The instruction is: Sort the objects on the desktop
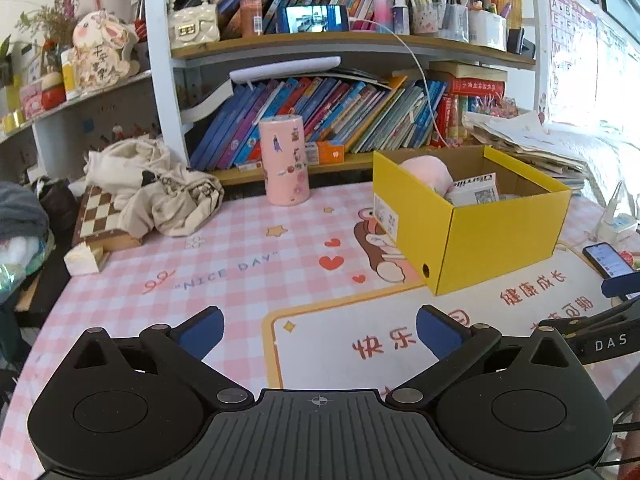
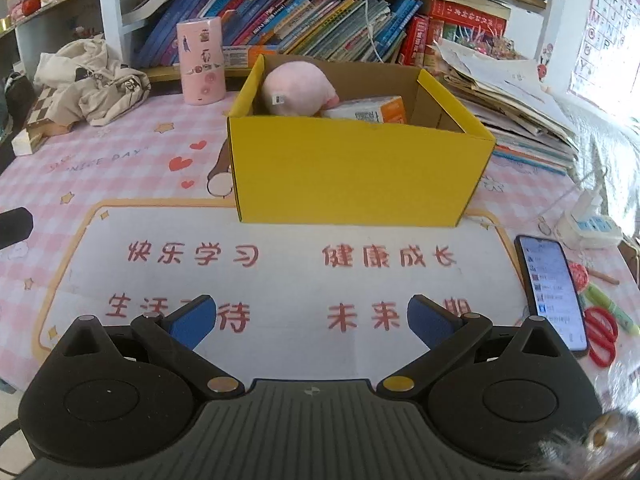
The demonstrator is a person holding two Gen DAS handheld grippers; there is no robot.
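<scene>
**Both grippers empty and spread, the yellow box already part filled**

Left wrist view: the left gripper (image 1: 318,330) has its jaws wide apart over the bare desk mat (image 1: 248,256) with nothing between them. The yellow box (image 1: 472,216) sits at two o'clock and serves as the collecting bin, judging by the pink plush (image 1: 426,172) and a printed carton (image 1: 476,192) inside. A pink canister (image 1: 285,160) stands loose at twelve.

Right wrist view: the right gripper (image 2: 312,318) is likewise spread and empty. The box is at twelve; a phone (image 2: 554,286) and red scissors (image 2: 600,334) lie unsorted at three, probably the next candidates.
</scene>
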